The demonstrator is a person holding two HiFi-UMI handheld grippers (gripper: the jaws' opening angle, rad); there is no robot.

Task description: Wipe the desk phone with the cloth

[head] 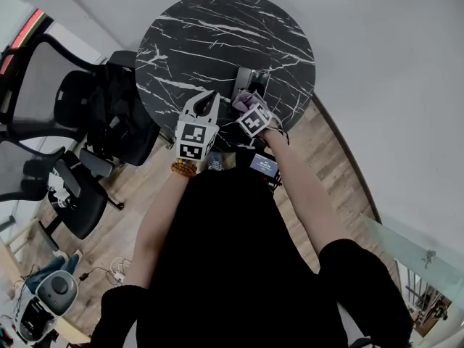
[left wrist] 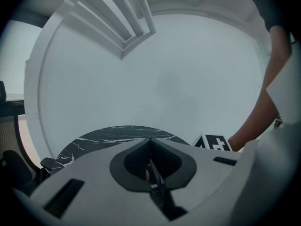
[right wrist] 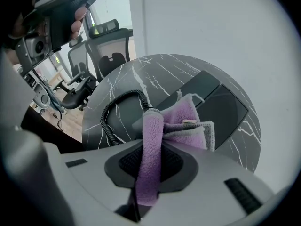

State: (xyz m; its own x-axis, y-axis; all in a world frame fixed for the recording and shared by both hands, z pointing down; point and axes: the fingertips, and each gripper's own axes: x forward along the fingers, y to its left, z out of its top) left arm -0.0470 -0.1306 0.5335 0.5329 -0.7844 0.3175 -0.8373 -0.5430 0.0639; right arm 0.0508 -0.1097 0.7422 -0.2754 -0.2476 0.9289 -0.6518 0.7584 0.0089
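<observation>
Right hand-held gripper (right wrist: pixel 151 149), lower centre: clenched on purple cloth (right wrist: pixel 183 121). Beyond the cloth, centre right: dark phone (right wrist: pixel 216 100), with coiled cord (right wrist: pixel 110 112) at centre left. Beneath both: round black marbled surface (right wrist: pixel 136 74). Left hand-held gripper (left wrist: pixel 150 142): jaws together, nothing between, over the surface.

**Reporter:** Any lettering legible around the round marble table (head: pixel 181 42)?

**Photographer:** None. The left gripper (head: pixel 209 101) and right gripper (head: pixel 246 104) carry only black-and-white square patterns on their cubes, with no letters or numbers.

**Reporter:** And the small lit screen (head: pixel 263 164) on the near side, by the person's right arm?

**Photographer:** Whatever it displays is too small to read.
</observation>
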